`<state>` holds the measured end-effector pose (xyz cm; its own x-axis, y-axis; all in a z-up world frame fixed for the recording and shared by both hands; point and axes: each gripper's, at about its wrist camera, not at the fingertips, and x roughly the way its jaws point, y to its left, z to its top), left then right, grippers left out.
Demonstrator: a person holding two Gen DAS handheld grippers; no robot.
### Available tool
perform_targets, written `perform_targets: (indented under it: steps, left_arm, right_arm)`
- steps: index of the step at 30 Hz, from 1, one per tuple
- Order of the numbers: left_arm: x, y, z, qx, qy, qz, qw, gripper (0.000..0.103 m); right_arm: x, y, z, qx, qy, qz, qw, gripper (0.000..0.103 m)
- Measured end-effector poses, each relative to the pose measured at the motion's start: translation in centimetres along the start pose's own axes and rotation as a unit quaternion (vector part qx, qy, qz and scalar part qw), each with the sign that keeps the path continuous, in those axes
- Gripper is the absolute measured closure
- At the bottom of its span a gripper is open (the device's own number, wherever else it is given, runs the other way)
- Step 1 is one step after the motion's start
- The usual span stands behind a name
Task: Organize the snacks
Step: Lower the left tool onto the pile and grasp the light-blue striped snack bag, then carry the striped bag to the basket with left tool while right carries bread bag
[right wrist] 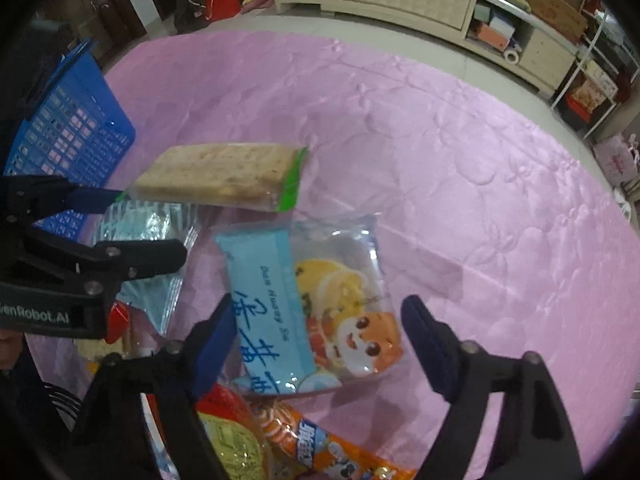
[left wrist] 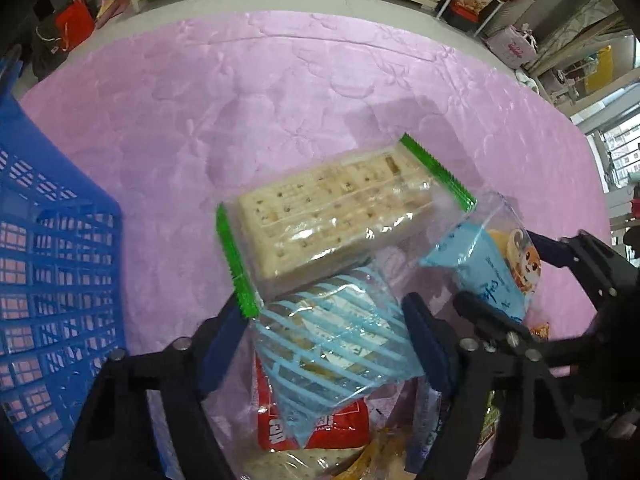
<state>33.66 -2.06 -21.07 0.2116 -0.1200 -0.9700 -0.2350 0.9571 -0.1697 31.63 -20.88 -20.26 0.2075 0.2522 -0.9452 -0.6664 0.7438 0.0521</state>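
My left gripper [left wrist: 324, 344] points steeply down with its jaws set either side of the blue-striped packet [left wrist: 332, 344]; the pads sit just beside its edges, and I judge they are not pressing yet. The packet's long axis runs away from me, under the cracker pack [left wrist: 332, 220], so I grip across its width. My right gripper [right wrist: 320, 344] straddles the blue cartoon packet [right wrist: 312, 312] likewise, jaws apart and holding nothing. The blue basket [left wrist: 60, 280] stands to the left, nearer my left hand.
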Motion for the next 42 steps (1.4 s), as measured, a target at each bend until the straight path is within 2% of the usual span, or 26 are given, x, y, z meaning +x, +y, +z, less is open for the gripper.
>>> perform_targets:
  steps: [2,5,13,23,30,42]
  left_arm:
    - [0.0,-0.2,0.1,0.009,-0.002,0.005,0.9999,0.038]
    - [-0.4,-0.4,-0.5,0.014,-0.004,-0.004,0.9999,0.040]
    - [-4.1,-0.7,-3.0,0.027,-0.049,-0.032,0.9979,0.041]
    - [-10.4,-1.9,-7.0,0.056,-0.110,-0.036,0.9917,0.041]
    - [-15.8,-2.5,-10.6,0.065,-0.157,-0.049,0.9842,0.041]
    - [-25.2,1.5,-14.7,0.086,-0.224,-0.049,0.9696,0.041]
  right_arm:
    - [-0.3,-0.1,-0.1,-0.001,-0.010,0.000,1.000,0.030]
    - [-1.0,0.2,-0.6,0.001,-0.018,-0.004,1.000,0.032]
    - [-4.5,-0.1,-1.3,0.033,-0.042,-0.005,0.999,0.032]
    - [-10.1,2.0,-2.9,0.056,-0.071,-0.002,0.996,0.032]
    - [-15.1,4.7,-4.2,0.071,-0.091,-0.011,0.993,0.032]
    - [-22.4,11.1,-4.7,0.076,-0.147,-0.029,0.986,0.032]
